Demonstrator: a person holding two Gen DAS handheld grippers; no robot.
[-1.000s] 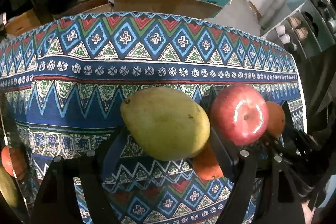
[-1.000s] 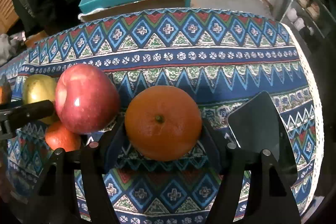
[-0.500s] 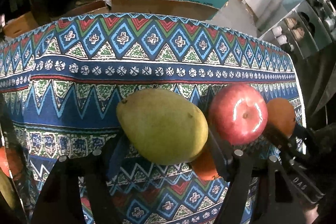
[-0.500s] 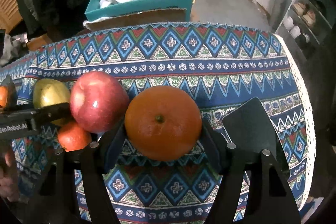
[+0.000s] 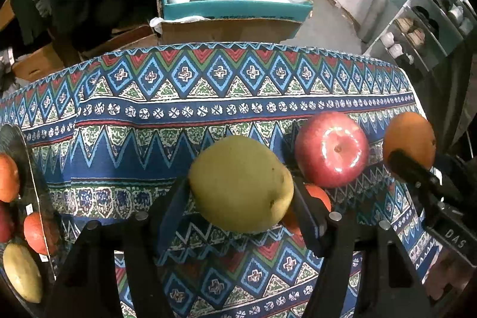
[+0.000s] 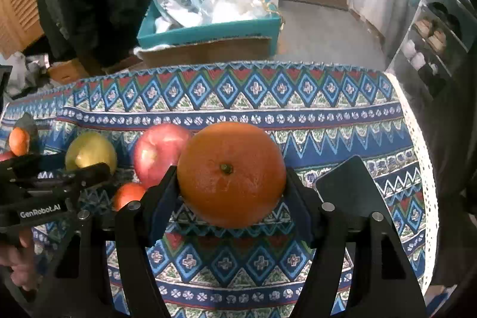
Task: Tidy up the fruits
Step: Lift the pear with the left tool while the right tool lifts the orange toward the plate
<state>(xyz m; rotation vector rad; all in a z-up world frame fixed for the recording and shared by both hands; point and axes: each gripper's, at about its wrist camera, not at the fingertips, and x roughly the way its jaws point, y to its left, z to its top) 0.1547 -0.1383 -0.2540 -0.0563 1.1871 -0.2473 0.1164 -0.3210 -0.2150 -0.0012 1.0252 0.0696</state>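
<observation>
My left gripper (image 5: pixel 238 195) is shut on a yellow-green mango (image 5: pixel 240 184), held above the patterned tablecloth (image 5: pixel 208 97). My right gripper (image 6: pixel 231 187) is shut on a large orange (image 6: pixel 231 173); it also shows in the left wrist view (image 5: pixel 408 139). A red apple (image 5: pixel 331 149) and a small orange (image 5: pixel 319 195) lie on the cloth between the two grippers. In the right wrist view the mango (image 6: pixel 89 152), apple (image 6: pixel 158 151) and small orange (image 6: pixel 128 194) sit to the left.
A dark tray (image 5: pixel 18 145) at the far left holds oranges (image 5: pixel 7 178) and a yellow fruit (image 5: pixel 21 270). A black flat plate (image 6: pixel 354 189) lies on the cloth at the right. A teal box (image 5: pixel 235 9) with bags stands beyond the table. Shelves (image 5: pixel 432 14) stand at the right.
Both grippers have risen and pulled back with their fruit. The left gripper has swung left, bringing the tray of fruit into view. The mango has turned in the left jaws.
</observation>
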